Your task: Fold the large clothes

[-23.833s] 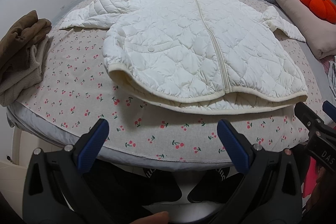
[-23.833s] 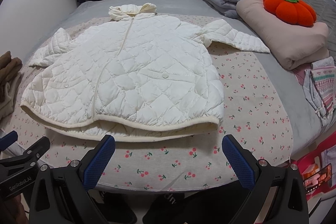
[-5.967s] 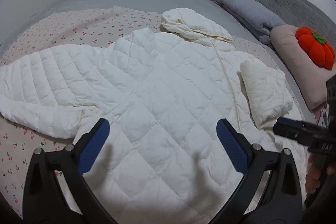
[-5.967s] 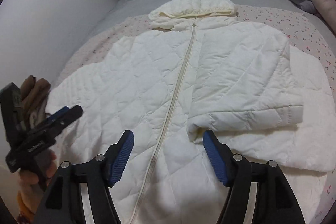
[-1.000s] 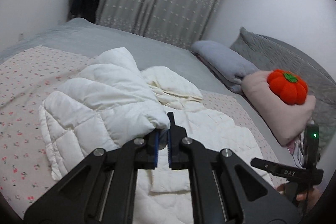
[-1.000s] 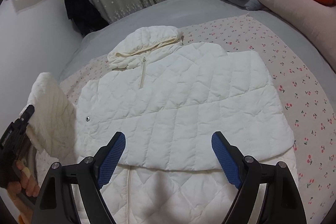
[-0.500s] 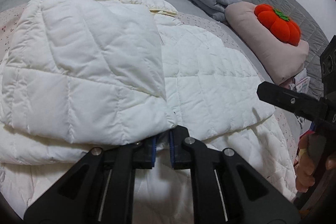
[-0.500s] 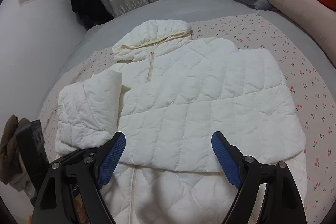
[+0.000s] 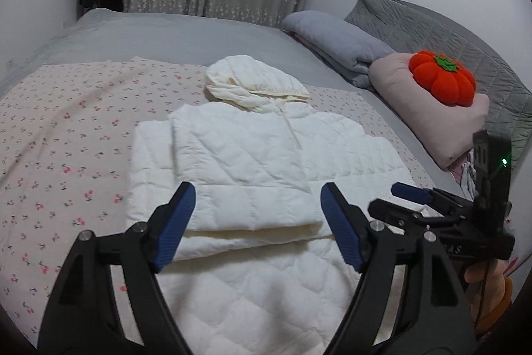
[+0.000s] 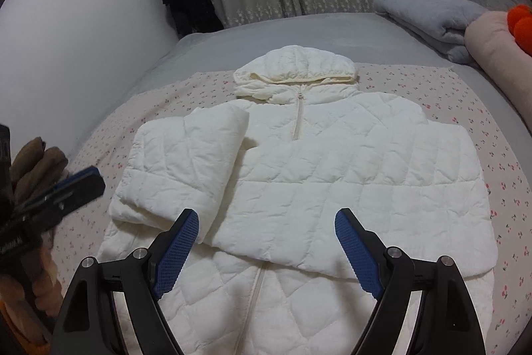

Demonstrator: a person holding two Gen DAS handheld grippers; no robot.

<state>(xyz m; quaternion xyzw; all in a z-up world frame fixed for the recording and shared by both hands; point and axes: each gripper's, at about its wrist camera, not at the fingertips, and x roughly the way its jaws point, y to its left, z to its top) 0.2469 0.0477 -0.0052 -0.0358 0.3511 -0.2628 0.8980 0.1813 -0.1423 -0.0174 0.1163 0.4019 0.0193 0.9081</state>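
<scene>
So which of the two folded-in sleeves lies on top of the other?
The sleeve on the jacket's right side in the right wrist view: wide and flat, its edge overlaps the narrower sleeve near the zipper.

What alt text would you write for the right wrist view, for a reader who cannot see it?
A white quilted hooded jacket lies on a cherry-print sheet on a bed, both sleeves folded across its front. The right gripper hovers above its lower half, jaws open and empty.
</scene>
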